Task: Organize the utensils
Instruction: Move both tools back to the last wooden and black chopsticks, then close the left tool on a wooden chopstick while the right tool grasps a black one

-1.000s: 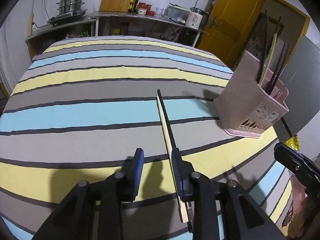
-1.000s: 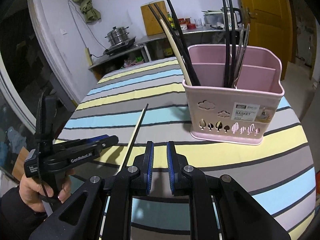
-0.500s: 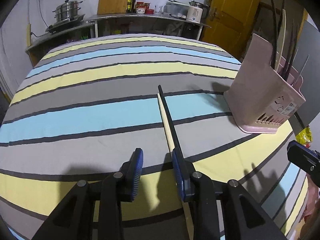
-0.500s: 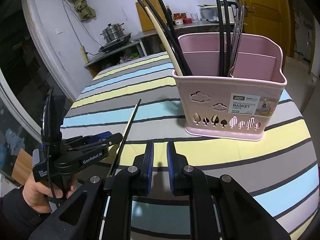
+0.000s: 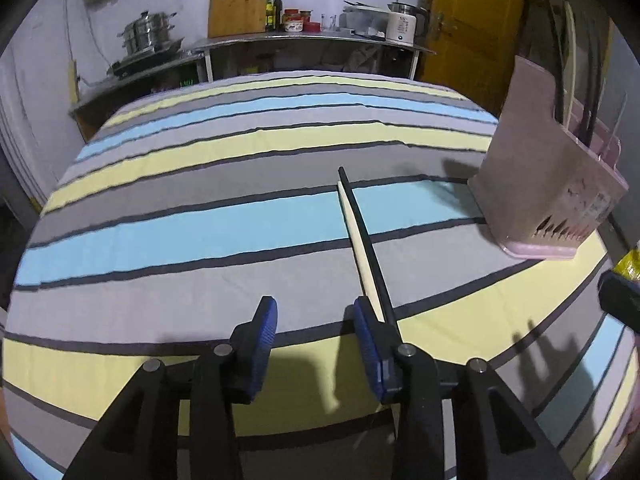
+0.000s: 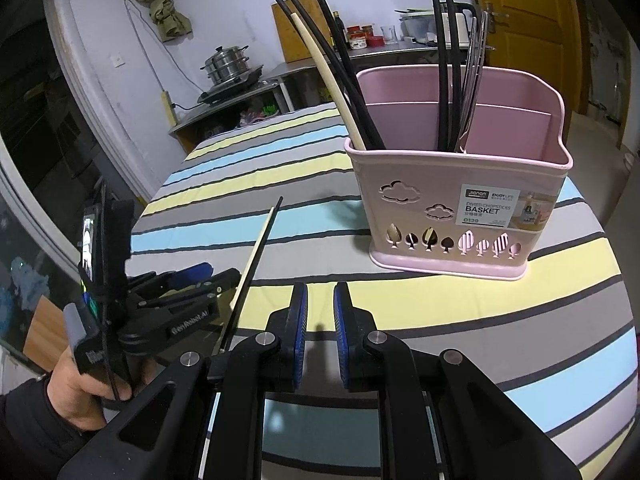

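Observation:
A black chopstick (image 5: 366,240) and a cream chopstick (image 5: 356,236) lie side by side on the striped tablecloth (image 5: 200,236). They also show in the right wrist view (image 6: 256,252). My left gripper (image 5: 314,340) is open and empty, its right finger (image 5: 370,344) just left of the chopsticks' near ends. It shows in the right wrist view (image 6: 188,280). A pink divided basket (image 6: 460,196) holds several chopsticks, at the right in the left wrist view (image 5: 548,192). My right gripper (image 6: 320,320) hangs over the cloth before the basket, jaws nearly together, empty.
A counter (image 5: 312,42) with a steamer pot (image 5: 146,36), cutting board, bottles and a kettle stands behind the table. A yellow door (image 5: 472,28) is at the back right. The table's near edge is close under both grippers.
My left gripper has moved forward and swung right, so the basket looks closer. My right gripper has moved closer to the basket. The chopsticks have stayed on the cloth.

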A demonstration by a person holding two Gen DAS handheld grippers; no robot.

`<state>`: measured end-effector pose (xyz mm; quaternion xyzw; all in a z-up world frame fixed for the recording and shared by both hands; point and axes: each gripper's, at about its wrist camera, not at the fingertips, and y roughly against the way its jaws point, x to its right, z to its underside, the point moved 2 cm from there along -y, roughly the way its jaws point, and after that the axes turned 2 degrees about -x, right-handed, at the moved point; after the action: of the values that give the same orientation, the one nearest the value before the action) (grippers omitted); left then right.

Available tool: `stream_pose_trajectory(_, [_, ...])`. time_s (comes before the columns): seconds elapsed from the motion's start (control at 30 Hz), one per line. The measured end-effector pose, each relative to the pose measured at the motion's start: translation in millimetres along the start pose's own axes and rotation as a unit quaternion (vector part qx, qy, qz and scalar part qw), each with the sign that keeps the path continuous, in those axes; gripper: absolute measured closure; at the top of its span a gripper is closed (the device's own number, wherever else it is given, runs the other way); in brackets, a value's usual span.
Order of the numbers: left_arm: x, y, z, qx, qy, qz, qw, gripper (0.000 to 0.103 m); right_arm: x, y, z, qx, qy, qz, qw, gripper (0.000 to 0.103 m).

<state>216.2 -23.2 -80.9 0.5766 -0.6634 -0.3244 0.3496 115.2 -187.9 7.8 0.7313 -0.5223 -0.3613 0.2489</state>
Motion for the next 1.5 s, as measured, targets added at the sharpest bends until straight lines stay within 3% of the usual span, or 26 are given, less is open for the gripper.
stream_pose_trajectory(0.17, [-8.2, 0.9, -4.0, -0.005, 0.038, 0.039, 0.9985, 0.064, 2.1, -0.4, 0.7, 0.001, -0.003, 0.002, 1.0, 0.09])
stream_pose_trajectory(0.33, [6.1, -0.7, -0.9, 0.009, 0.003, 0.015, 0.9998, 0.059, 1.2, 0.2, 1.5, 0.0, -0.002, 0.002, 1.0, 0.09])
stream_pose_trajectory(0.53, [10.2, -3.5, -1.8, 0.013, -0.004, 0.006, 0.9999, 0.053, 1.0, 0.2, 1.6, -0.001, -0.005, 0.003, 1.0, 0.09])
stream_pose_trajectory(0.63, [19.3, -6.6, 0.9, 0.019, -0.04, -0.025, 0.9987, 0.05, -1.2, 0.6, 2.0, -0.002, -0.003, 0.002, 1.0, 0.09])
stream_pose_trajectory(0.7, [17.1, -6.4, 0.8, 0.019, -0.031, -0.02, 0.9991, 0.051, -2.0, 1.2, 2.0, -0.001, -0.001, 0.002, 1.0, 0.09])
stream_pose_trajectory(0.77, [13.9, -4.6, 1.9, 0.017, -0.029, -0.023, 0.9992, 0.056, -1.0, 1.9, 1.9, -0.001, -0.001, 0.003, 1.0, 0.09])
stream_pose_trajectory(0.83, [8.6, -1.0, 4.5, 0.017, -0.022, -0.031, 0.9991, 0.07, -0.1, 1.8, 1.8, -0.001, -0.001, 0.003, 1.0, 0.09])
stream_pose_trajectory(0.9, [0.4, 3.0, 8.3, 0.016, -0.012, -0.039, 0.999, 0.096, -0.7, 1.3, 2.1, -0.002, 0.0, 0.002, 1.0, 0.09])
stream_pose_trajectory(1.17, [-52.3, 29.8, 37.5, 0.011, 0.074, -0.045, 0.9962, 0.097, -13.0, -12.8, 5.7, -0.015, 0.012, -0.011, 1.0, 0.09])
stream_pose_trajectory(1.33, [-66.7, 38.9, 47.9, 0.003, 0.093, -0.011, 0.9956, 0.097, -23.9, -24.8, 7.0, -0.026, 0.023, -0.018, 0.999, 0.09])
stream_pose_trajectory(1.5, [-75.5, 30.5, 31.8, -0.005, 0.091, 0.007, 0.9958, 0.094, -36.9, -40.2, 3.0, -0.035, 0.039, -0.021, 0.998, 0.09])
